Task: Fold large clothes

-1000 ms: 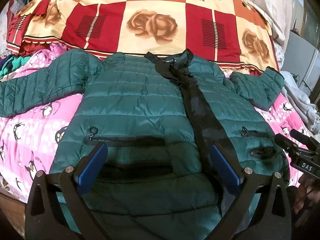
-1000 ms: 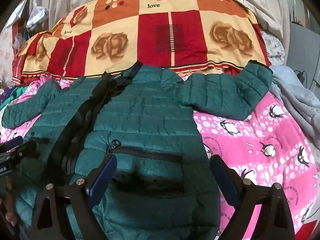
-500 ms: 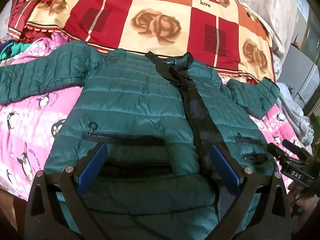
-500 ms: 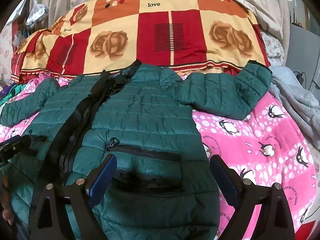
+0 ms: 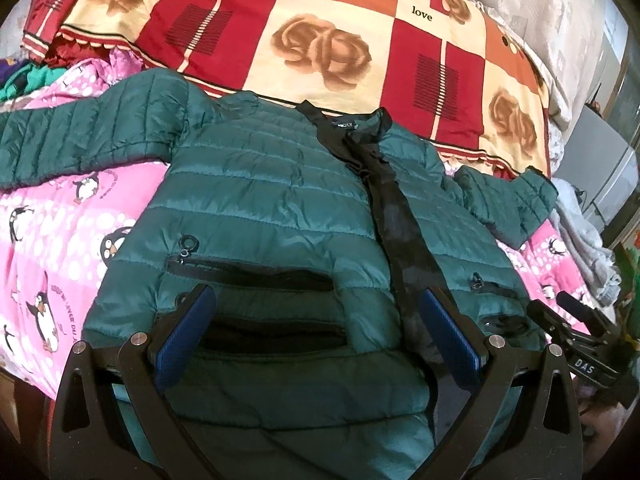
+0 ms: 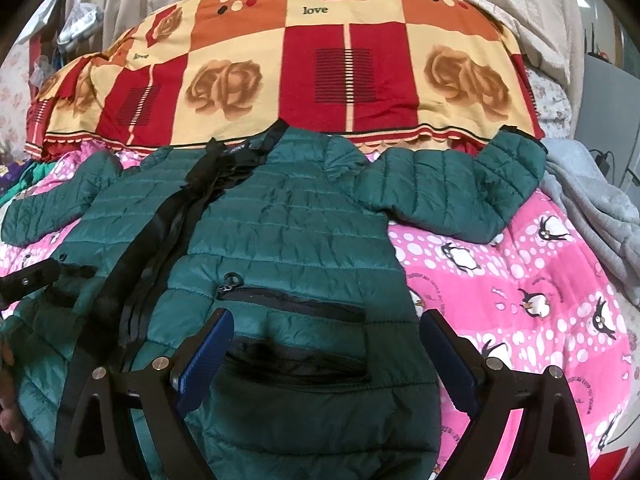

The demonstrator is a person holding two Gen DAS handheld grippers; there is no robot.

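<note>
The green quilted jacket (image 5: 272, 208) lies front-up on the bed, spread over a pink penguin-print sheet (image 5: 52, 240), its collar (image 5: 352, 128) at the far end against a red-and-cream rose-patterned blanket (image 5: 320, 40) and its hem nearest the person, so its long axis runs straight away from both claws. The left claw (image 5: 318, 334) hovers over the hem area with its jaws spread wide and nothing between its blue pads (image 5: 186, 334); the right claw (image 6: 324, 360) is likewise wide open and empty, over the lower panel near the zipped pocket (image 6: 292, 302). From the left view the black zipper placket (image 5: 400, 232) runs up just inside the right-hand pad, and the left sleeve (image 5: 80, 140) stretches out sideways, well apart from the claw. The right sleeve (image 6: 452, 192) lies outward and beyond the right claw, nearer to that hand. A fold would likely start by bringing each sleeve inward across the body, each with the claw on its own side.
</note>
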